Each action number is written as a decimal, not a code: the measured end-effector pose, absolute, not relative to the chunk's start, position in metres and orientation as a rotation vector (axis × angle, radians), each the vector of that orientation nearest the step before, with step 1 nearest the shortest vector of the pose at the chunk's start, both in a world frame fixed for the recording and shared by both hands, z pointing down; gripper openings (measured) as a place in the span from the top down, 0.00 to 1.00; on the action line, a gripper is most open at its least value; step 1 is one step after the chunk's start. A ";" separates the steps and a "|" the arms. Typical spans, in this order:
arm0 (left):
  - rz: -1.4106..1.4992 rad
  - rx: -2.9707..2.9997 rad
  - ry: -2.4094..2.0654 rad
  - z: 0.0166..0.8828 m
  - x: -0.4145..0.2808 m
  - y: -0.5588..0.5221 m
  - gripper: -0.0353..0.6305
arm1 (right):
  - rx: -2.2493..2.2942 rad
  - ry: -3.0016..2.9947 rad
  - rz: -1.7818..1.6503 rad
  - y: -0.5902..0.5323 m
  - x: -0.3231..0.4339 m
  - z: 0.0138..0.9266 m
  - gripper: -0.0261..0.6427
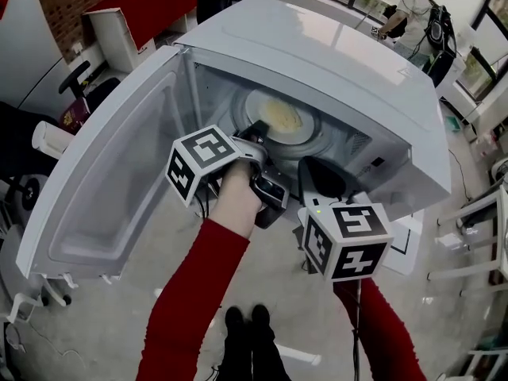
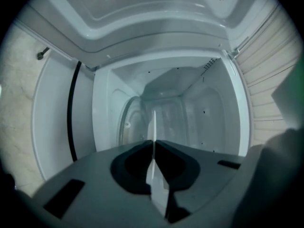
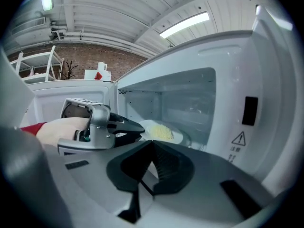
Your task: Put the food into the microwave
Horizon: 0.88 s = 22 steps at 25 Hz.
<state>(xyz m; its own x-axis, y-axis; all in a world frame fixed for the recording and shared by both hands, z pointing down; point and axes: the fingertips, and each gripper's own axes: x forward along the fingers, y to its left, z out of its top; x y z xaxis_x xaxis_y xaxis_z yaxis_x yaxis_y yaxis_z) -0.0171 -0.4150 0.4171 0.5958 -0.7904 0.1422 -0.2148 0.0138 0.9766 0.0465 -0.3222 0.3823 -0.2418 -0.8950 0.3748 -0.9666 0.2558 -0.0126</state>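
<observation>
The white microwave (image 1: 333, 62) stands with its door (image 1: 111, 181) swung open to the left. Inside it a white plate (image 1: 282, 117) with yellow food rests over the glass turntable. My left gripper (image 1: 258, 129) reaches into the cavity and is shut on the plate's near rim. In the left gripper view the plate (image 2: 153, 122) shows edge-on as a thin white sheet pinched between the jaws of the left gripper (image 2: 153, 144). The right gripper (image 1: 321, 177) hangs just outside the opening, shut and empty. The right gripper view shows the plate (image 3: 161, 132), the left gripper (image 3: 102, 125) and the right gripper (image 3: 152, 144).
The microwave's control panel (image 3: 249, 110) with a warning label stands to the right of the cavity. Behind the microwave are a red cabinet (image 1: 151, 6), a dark chair (image 1: 79, 78) and a person (image 1: 413, 14) by the windows. White metal frames (image 1: 476, 252) stand at the right.
</observation>
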 end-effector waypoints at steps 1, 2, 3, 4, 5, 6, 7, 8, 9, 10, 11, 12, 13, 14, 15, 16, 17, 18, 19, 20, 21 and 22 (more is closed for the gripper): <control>-0.546 1.532 -0.889 0.417 -0.016 -0.418 0.91 | 1.721 -2.239 0.347 -0.323 0.047 0.382 0.94; -0.540 1.534 -0.895 0.417 -0.015 -0.420 0.91 | 1.721 -2.239 0.343 -0.323 0.047 0.381 0.94; -0.533 1.537 -0.899 0.416 -0.013 -0.423 0.91 | 1.719 -2.237 0.340 -0.324 0.047 0.381 0.94; -0.525 1.541 -0.904 0.416 -0.012 -0.426 0.91 | 1.717 -2.235 0.338 -0.324 0.048 0.381 0.94; -0.514 1.546 -0.909 0.416 -0.010 -0.428 0.91 | 1.715 -2.231 0.337 -0.325 0.048 0.382 0.94; -0.501 1.552 -0.916 0.416 -0.009 -0.429 0.91 | 1.714 -2.227 0.337 -0.325 0.048 0.382 0.94; -0.486 1.558 -0.922 0.417 -0.008 -0.431 0.91 | 1.714 -2.225 0.337 -0.325 0.048 0.383 0.94; -0.472 1.562 -0.928 0.418 -0.007 -0.432 0.91 | 1.714 -2.223 0.337 -0.326 0.048 0.384 0.94; -0.460 1.565 -0.933 0.419 -0.006 -0.433 0.91 | 1.713 -2.222 0.336 -0.326 0.048 0.384 0.94; -0.451 1.567 -0.934 0.419 -0.006 -0.434 0.91 | 1.714 -2.220 0.334 -0.327 0.048 0.384 0.94; -0.444 1.568 -0.934 0.420 -0.005 -0.435 0.91 | 1.715 -2.219 0.332 -0.327 0.049 0.384 0.94; -0.439 1.571 -0.933 0.419 -0.005 -0.435 0.91 | 1.716 -2.217 0.331 -0.328 0.049 0.383 0.94; -0.433 1.575 -0.932 0.419 -0.004 -0.436 0.91 | 1.716 -2.215 0.331 -0.329 0.049 0.383 0.94; -0.426 1.581 -0.933 0.419 -0.004 -0.437 0.91 | 1.715 -2.214 0.331 -0.329 0.049 0.382 0.94; -0.417 1.587 -0.934 0.419 -0.003 -0.437 0.91 | 1.713 -2.212 0.330 -0.330 0.049 0.382 0.94; -0.408 1.593 -0.936 0.419 -0.002 -0.437 0.91 | 1.712 -2.210 0.329 -0.330 0.049 0.382 0.94; -0.398 1.598 -0.940 0.419 -0.001 -0.437 0.91 | 1.711 -2.208 0.326 -0.330 0.049 0.382 0.94; -0.390 1.604 -0.945 0.419 0.000 -0.437 0.91 | 1.710 -2.205 0.323 -0.331 0.050 0.382 0.94; -0.381 1.611 -0.951 0.419 0.000 -0.437 0.91 | 1.710 -2.202 0.320 -0.331 0.050 0.382 0.94; -0.372 1.619 -0.959 0.419 0.000 -0.437 0.91 | 1.709 -2.199 0.317 -0.332 0.050 0.382 0.94; -0.360 1.629 -0.969 0.419 -0.001 -0.438 0.91 | 1.707 -2.195 0.314 -0.333 0.050 0.382 0.94; -0.344 1.642 -0.983 0.419 -0.001 -0.438 0.91 | 1.705 -2.192 0.312 -0.334 0.051 0.382 0.94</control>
<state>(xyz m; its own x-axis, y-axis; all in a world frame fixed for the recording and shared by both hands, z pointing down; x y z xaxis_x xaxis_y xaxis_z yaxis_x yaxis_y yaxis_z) -0.0015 -0.4383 0.4189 0.6086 -0.7473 0.2666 -0.4178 -0.0161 0.9084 0.0507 -0.3337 0.3817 -0.2176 -0.8907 0.3991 -0.9667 0.2532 0.0379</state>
